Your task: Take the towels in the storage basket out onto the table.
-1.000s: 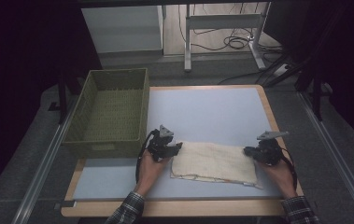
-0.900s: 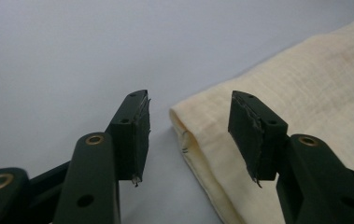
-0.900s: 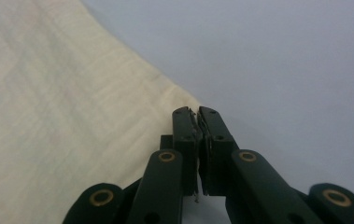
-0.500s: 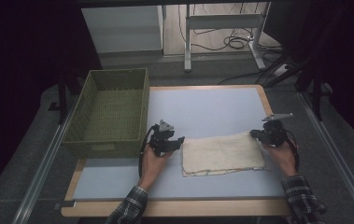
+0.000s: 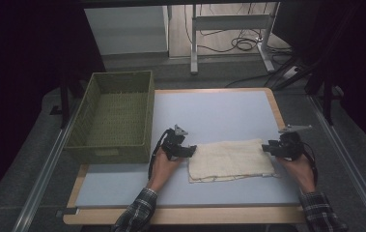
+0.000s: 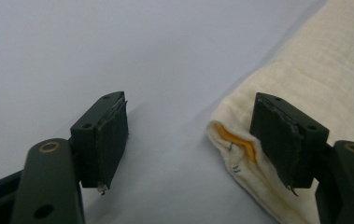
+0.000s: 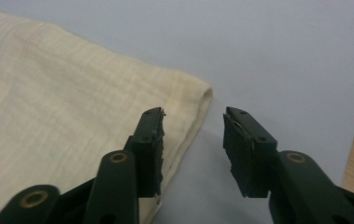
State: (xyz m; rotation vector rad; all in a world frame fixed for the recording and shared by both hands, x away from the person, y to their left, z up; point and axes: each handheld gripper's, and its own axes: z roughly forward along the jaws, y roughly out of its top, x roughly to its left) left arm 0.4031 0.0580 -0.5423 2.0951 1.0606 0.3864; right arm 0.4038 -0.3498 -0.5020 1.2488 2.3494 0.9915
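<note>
Folded cream cloth flat on tabletop (near front edge). Left gripper agape at cloth's left end; right gripper agape at right end. Green basket left.

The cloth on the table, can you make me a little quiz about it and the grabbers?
1. True or false: the cream cloth lies inside the green basket.
2. What sits between the left gripper and the right gripper?
3. Pick one: the right gripper's jaws are A) wide apart, B) clamped on the cloth.

Key: 1 false, it lies folded on the blue table. 2 the cloth. 3 A.
</note>
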